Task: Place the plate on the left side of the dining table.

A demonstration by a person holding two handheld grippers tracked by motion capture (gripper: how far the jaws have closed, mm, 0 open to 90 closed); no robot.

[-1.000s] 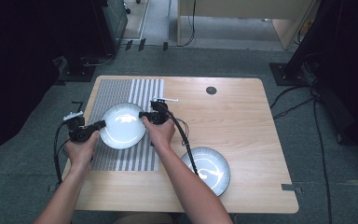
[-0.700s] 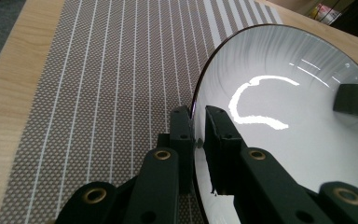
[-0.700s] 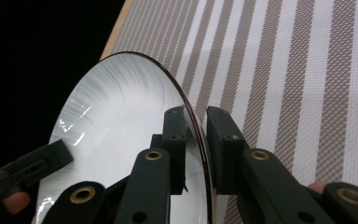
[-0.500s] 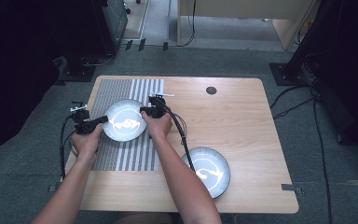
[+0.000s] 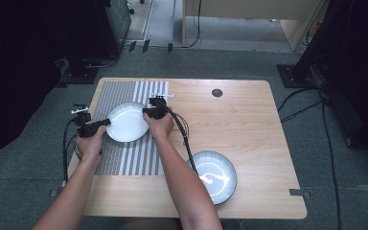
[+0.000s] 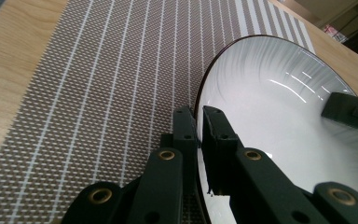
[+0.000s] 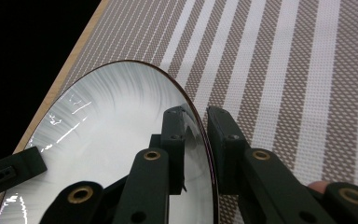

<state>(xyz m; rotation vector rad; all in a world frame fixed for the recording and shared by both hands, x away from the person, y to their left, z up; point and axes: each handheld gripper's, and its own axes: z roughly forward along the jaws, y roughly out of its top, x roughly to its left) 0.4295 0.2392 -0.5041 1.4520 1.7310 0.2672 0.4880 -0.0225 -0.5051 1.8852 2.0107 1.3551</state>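
High view first: both hands are on the white plate (image 5: 127,121), which sits over the striped placemat (image 5: 124,153) toward the far left corner of the tabletop (image 5: 249,124). Left hand-held gripper (image 5: 106,121) has the plate's left rim, right hand-held gripper (image 5: 146,112) the opposite rim. Left gripper view confirms it, jaws nearly closed with the dark-edged rim (image 6: 198,105) pinched between them; right gripper view tells the same story on its side, rim (image 7: 200,122) squeezed in a narrow gap. Whether the plate is resting on the placemat or just off it, I can't tell. The risk now looks like slip: glazed rim, thin bite, two separate hands. If one hand rises or twists ahead of the other, the plate could tip and slide out. A second plate (image 5: 212,176) waits near the front edge, well apart.
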